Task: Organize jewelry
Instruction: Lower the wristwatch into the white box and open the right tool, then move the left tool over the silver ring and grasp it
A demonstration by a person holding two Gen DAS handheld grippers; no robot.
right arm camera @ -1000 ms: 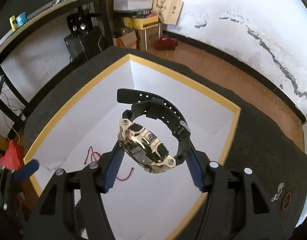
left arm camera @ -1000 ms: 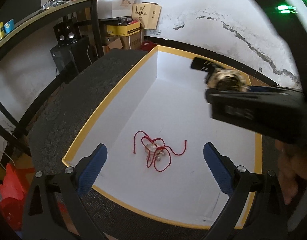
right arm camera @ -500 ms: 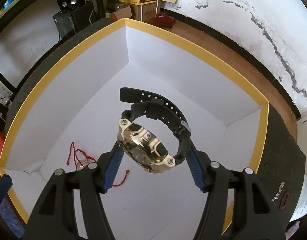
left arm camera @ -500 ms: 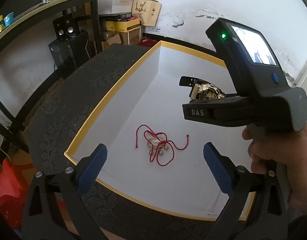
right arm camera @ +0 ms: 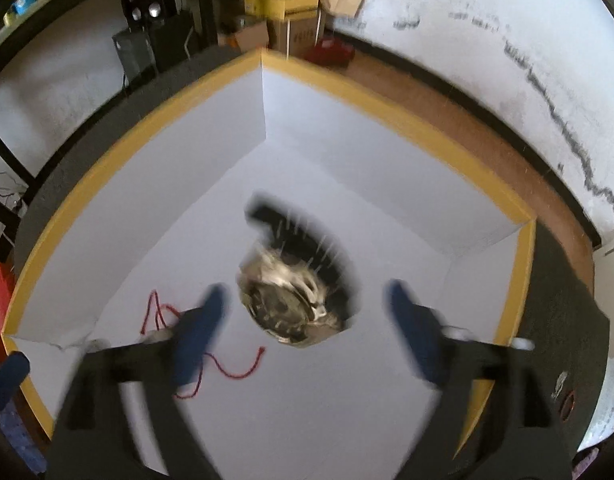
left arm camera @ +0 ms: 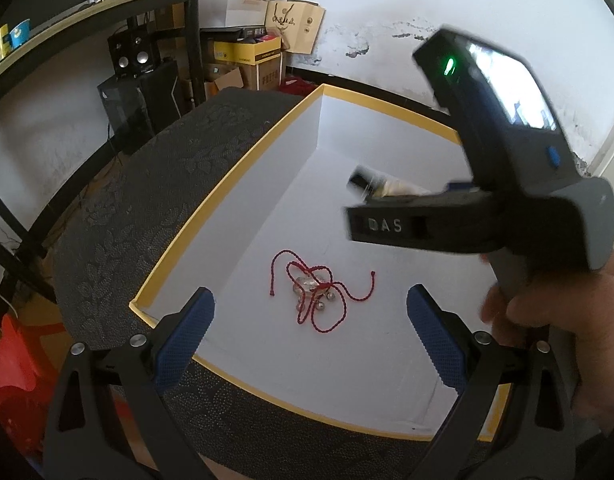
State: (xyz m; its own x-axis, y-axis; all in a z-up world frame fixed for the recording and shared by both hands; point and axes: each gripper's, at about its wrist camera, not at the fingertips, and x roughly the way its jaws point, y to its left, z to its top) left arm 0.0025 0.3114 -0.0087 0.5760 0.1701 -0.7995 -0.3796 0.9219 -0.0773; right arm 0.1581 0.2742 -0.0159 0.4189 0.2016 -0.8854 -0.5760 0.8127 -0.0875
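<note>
A gold watch with a black strap (right arm camera: 295, 284) is blurred between and apart from my right gripper's (right arm camera: 307, 320) spread blue fingers, over the floor of a white box with a yellow rim (right arm camera: 427, 140). In the left wrist view the watch (left arm camera: 387, 186) shows blurred just beyond the right gripper's body (left arm camera: 487, 224). A red cord bracelet with clear beads (left arm camera: 315, 292) lies on the box floor (left arm camera: 347, 360); it also shows in the right wrist view (right arm camera: 227, 364). My left gripper (left arm camera: 307, 332) is open and empty at the box's near edge.
The box sits on a dark patterned table mat (left arm camera: 155, 208). A small dark ring (right arm camera: 569, 398) lies on the mat right of the box. Shelves, speakers and cardboard boxes (left arm camera: 247, 60) stand at the back by the white wall.
My right gripper has opened and let go of the watch, which now drops blurred into the box. The right gripper moved lower into the box. The left gripper stays still.
</note>
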